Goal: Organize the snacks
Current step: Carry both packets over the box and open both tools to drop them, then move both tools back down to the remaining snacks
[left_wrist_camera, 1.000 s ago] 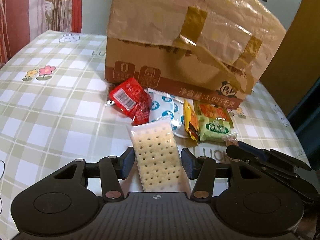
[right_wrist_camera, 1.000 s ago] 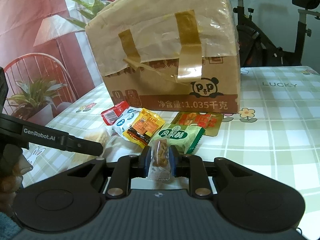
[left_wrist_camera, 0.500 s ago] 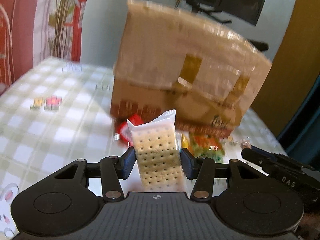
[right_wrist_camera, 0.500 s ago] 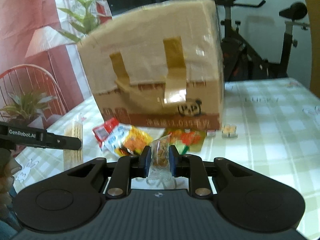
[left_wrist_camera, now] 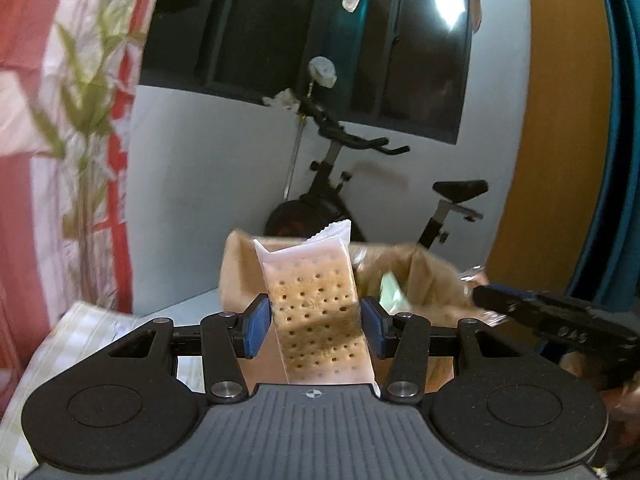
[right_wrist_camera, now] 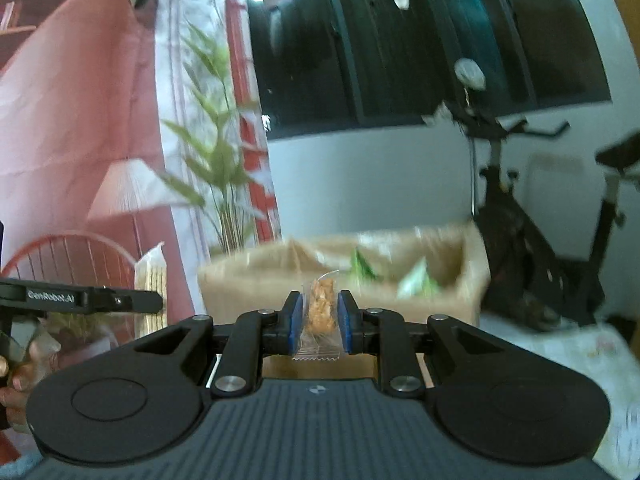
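Now both hands have come well up off the table: a second ago the wrist views looked down on the snack pile at the foot of the cardboard box, and here they look almost level across its open top. The left gripper (left_wrist_camera: 316,326) holds a clear-wrapped cracker pack (left_wrist_camera: 318,312) upright, its blue pads pressed to the pack's two long sides, with the cardboard box (left_wrist_camera: 424,280) just behind and slightly below it. The right gripper (right_wrist_camera: 319,322) is pinched nearly closed on a small clear packet of orange-brown snack (right_wrist_camera: 321,312), and in its view the open box (right_wrist_camera: 472,280) lies ahead, with green and pale wrappers already showing inside. The checked table (left_wrist_camera: 80,328) is only a sliver at the lower left, and the remaining snacks on it are out of sight. Judging from this, both pick-ups are done and the carry is at the lip of the box; the next step is likely to move each packet forward over the opening and let go. The cracker pack is stiff and wide, so it may catch on the near flap if it goes in too low
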